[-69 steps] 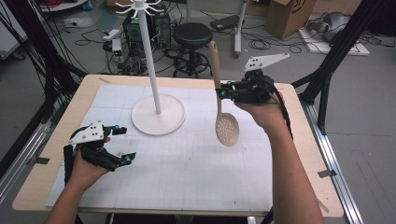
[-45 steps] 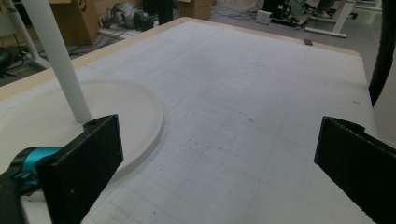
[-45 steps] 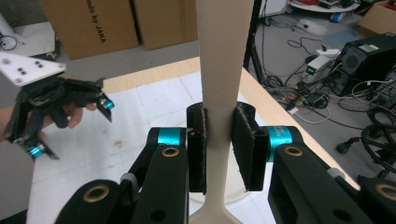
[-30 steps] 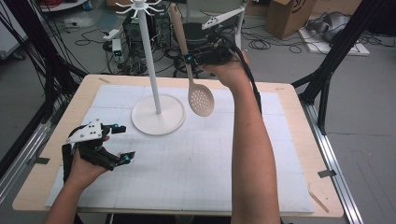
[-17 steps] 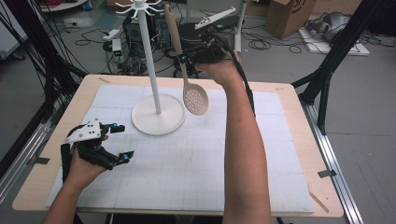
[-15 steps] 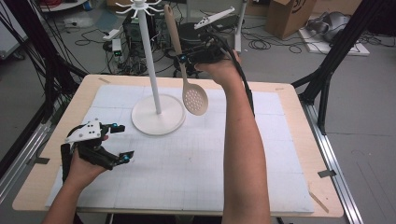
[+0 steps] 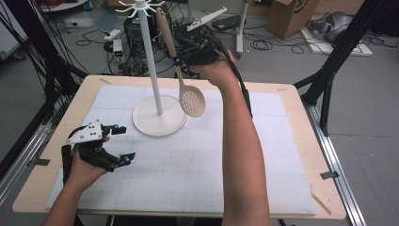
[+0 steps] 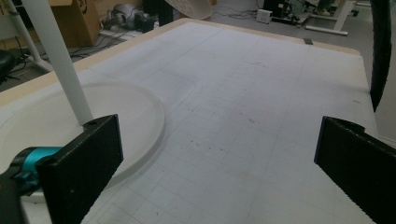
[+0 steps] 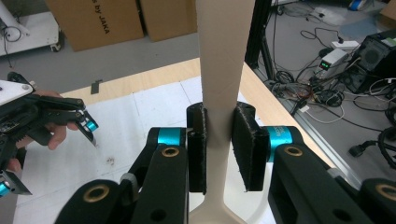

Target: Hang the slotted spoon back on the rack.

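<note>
- The slotted spoon (image 7: 181,70) hangs in the air above the far side of the table (image 7: 301,155), just to the right of the white rack's pole. Its long axis runs near upright, tilted a little: handle tip up and toward the rack's crown, perforated bowl down, hovering beside the rack's round base and clear of it.
- My right gripper (image 7: 188,55) has its jaws clamped on the handle about mid-length. In the right gripper view the two pads press both flat sides of the handle (image 9: 219,93), which rises straight out of the grip.
- The hook rack (image 7: 153,70) stands on the table; its hooked crown (image 7: 140,6) sits up and to the left of the spoon's handle tip, near it but apart. I judge the coming move turns on that gap: the tip must travel up and leftward to meet a hook.
- I cannot tell whether the handle end has a hanging hole.
- My left gripper (image 7: 113,143) rests low at the near left of the table, jaws apart and holding nothing, well away from the spoon; the right hand is plainly the nearer one.
</note>
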`<control>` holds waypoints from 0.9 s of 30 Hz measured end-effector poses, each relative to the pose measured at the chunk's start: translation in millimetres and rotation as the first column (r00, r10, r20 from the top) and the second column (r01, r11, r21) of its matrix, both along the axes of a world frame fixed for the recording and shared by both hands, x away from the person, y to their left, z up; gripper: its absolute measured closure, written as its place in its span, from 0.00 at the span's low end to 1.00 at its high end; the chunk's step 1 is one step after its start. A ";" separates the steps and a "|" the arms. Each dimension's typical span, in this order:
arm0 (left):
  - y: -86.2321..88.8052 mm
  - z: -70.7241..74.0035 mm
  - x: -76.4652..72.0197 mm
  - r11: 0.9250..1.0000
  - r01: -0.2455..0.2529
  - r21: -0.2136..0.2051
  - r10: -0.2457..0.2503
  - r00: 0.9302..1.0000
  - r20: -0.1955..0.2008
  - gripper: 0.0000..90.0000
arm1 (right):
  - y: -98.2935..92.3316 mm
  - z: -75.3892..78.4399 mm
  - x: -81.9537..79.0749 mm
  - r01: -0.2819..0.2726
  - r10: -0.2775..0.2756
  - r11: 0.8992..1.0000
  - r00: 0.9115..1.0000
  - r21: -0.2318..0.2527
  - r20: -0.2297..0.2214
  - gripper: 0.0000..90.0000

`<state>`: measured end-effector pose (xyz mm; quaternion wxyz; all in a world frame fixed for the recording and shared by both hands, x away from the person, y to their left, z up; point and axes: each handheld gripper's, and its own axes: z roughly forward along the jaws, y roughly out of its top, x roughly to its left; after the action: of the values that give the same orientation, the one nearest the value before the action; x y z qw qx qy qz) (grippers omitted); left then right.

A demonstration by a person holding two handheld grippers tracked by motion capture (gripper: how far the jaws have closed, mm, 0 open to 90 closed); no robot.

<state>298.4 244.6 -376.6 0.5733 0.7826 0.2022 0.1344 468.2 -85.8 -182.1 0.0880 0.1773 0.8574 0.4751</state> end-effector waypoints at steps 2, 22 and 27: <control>-0.3 0.0 -0.1 1.000 0.000 -0.001 0.000 1.000 0.001 0.02 | 2.5 0.1 -1.0 -0.008 0.008 1.000 1.000 -0.006 0.005 0.85; -0.8 -0.7 0.1 1.000 0.000 0.007 0.000 1.000 -0.002 0.02 | 14.4 -2.5 1.0 0.047 -0.047 0.998 0.999 -0.038 0.016 0.79; -3.1 -1.3 -0.2 1.000 0.005 0.011 -0.005 1.000 -0.004 0.02 | 11.5 -1.1 -0.9 0.089 -0.089 0.996 0.996 0.009 0.027 0.62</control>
<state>298.1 241.5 -377.9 0.5691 0.7864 0.2005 0.1323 467.3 -74.3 -183.2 0.1201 0.2091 0.8455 0.4765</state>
